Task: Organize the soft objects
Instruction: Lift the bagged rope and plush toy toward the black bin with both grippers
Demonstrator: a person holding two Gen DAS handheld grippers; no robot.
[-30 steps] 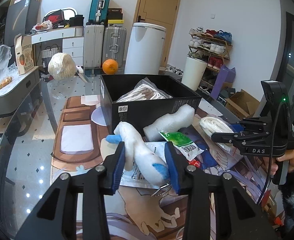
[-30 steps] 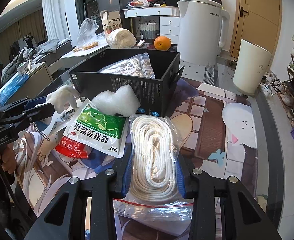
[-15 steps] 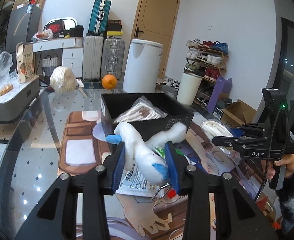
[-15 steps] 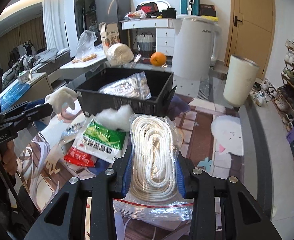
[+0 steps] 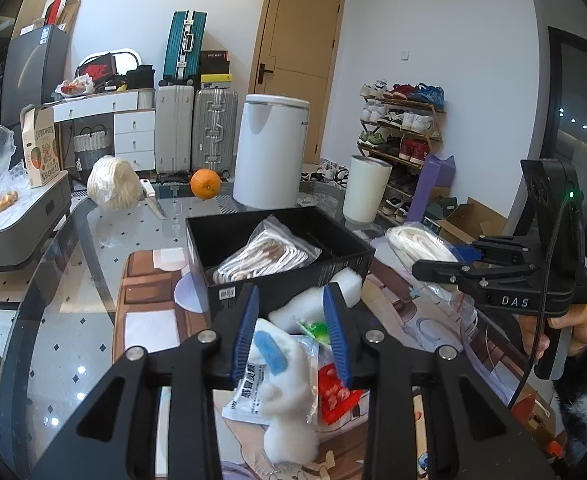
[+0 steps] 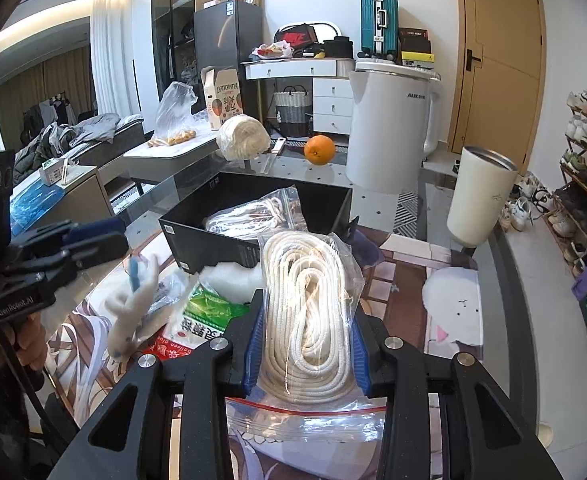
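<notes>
My left gripper (image 5: 291, 300) hovers just before the black box (image 5: 293, 280). Its jaws are closing to a narrow gap, and nothing is pressed between the blue pads. The white plush toy with blue ears (image 5: 289, 412) is below the pads, blurred and free of them. From the right wrist view the toy (image 6: 133, 308) hangs in the air under the left gripper (image 6: 93, 236). My right gripper (image 6: 307, 320) is shut on a clear bag of coiled white rope (image 6: 309, 300), held above the table. Another bagged rope (image 5: 265, 256) lies in the box.
White foam (image 6: 233, 280), a green packet (image 6: 209, 312) and a red packet (image 5: 333, 392) lie on the mat before the box. Behind the box stand an orange (image 5: 205, 184), a yarn ball (image 5: 113, 184), a knife (image 5: 151, 196), a tall white appliance (image 5: 269, 152) and a white cup (image 6: 481, 196).
Both grippers have risen. The plush toy has slipped down out of the left jaws, which have narrowed. The right gripper still holds the rope bag, now higher above the mat.
</notes>
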